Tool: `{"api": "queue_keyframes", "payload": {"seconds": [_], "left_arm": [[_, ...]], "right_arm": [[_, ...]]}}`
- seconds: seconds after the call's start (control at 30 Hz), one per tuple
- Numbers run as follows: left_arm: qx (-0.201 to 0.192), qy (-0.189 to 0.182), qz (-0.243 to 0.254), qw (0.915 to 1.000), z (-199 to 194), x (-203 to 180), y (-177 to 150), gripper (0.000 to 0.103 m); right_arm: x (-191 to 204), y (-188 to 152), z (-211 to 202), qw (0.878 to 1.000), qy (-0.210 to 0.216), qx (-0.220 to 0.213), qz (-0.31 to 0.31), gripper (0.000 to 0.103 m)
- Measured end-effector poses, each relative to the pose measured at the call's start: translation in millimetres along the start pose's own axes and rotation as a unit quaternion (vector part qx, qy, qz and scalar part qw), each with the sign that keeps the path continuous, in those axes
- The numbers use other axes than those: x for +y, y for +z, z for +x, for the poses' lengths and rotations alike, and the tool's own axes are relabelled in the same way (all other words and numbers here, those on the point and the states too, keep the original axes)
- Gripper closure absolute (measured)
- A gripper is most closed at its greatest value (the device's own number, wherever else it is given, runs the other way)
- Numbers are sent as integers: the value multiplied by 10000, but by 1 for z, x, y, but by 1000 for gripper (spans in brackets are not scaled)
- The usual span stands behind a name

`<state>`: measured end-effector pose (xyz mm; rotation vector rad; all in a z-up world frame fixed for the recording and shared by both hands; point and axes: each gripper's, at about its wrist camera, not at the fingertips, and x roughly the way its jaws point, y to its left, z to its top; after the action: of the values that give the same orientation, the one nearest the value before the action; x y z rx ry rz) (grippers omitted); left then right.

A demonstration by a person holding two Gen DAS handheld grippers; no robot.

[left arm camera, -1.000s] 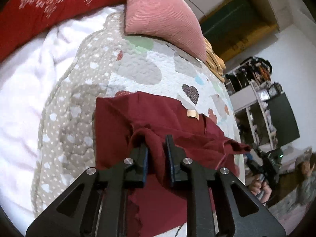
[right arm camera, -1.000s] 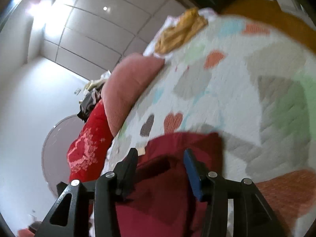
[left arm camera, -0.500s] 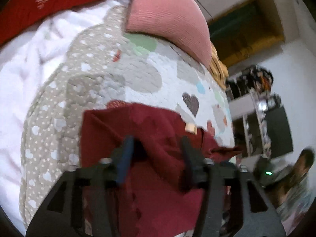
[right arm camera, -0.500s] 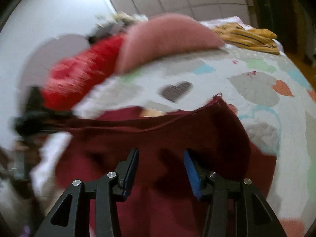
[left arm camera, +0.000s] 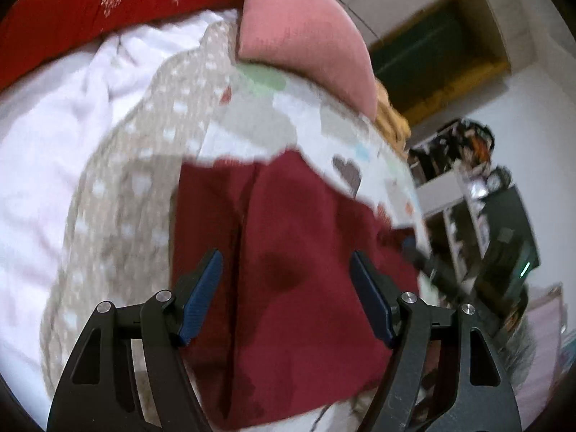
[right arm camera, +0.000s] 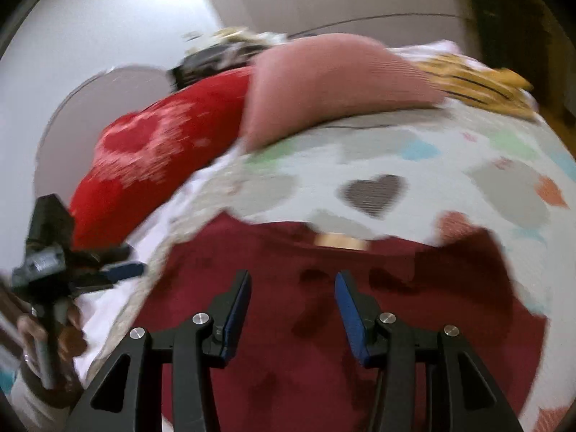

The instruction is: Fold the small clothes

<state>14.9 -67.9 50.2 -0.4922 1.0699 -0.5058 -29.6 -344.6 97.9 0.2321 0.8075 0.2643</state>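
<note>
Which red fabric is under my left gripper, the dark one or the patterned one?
The dark maroon garment, plain, lying on the heart quilt. The bright red patterned one lies far back beside the pink pillow.

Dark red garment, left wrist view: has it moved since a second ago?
Yes. The dark red garment was bunched between the left hand-held gripper fingers; now it lies flatter on the heart-print quilt, jaws just opened, clear of it.

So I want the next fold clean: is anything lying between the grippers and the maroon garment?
Nothing visible. The garment lies flat on the quilt, bare beneath the open left gripper and right gripper.
</note>
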Motion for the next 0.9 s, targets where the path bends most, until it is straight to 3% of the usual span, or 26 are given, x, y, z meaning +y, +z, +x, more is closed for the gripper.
{"api": "queue_keyframes", "payload": {"seconds": [0.13, 0.27, 0.4, 0.5, 0.6, 0.67, 0.73, 0.8, 0.9], "left_arm": [[71, 232, 45, 9997, 5, 6, -30, 30], [-185, 353, 320, 9987, 2, 6, -49, 30], [-223, 541, 532, 9969, 2, 2, -58, 30], [-189, 580, 557, 9966, 0, 2, -56, 30], [-230, 498, 442, 9975, -6, 1, -48, 30], [-321, 484, 408, 9975, -6, 0, -40, 30], [-315, 468, 377, 9977, -1, 0, -30, 30], [-271, 488, 341, 9979, 6, -1, -24, 30], [-267, 547, 443, 9972, 17, -7, -19, 30]], "right_arm": [[35, 6, 29, 9989, 323, 168, -309, 56], [51, 14, 68, 9969, 654, 313, -319, 56], [57, 22, 125, 9967, 93, 762, -275, 67], [60, 21, 155, 9957, -25, 882, -282, 67], [63, 21, 141, 9955, 77, 873, -360, 67], [53, 18, 112, 9960, 192, 849, -197, 67], [38, 11, 71, 9985, 56, 526, -164, 63], [18, 5, 29, 9992, -320, 167, -187, 53], [-22, -2, -20, 9898, -1390, -233, -202, 32]]}}
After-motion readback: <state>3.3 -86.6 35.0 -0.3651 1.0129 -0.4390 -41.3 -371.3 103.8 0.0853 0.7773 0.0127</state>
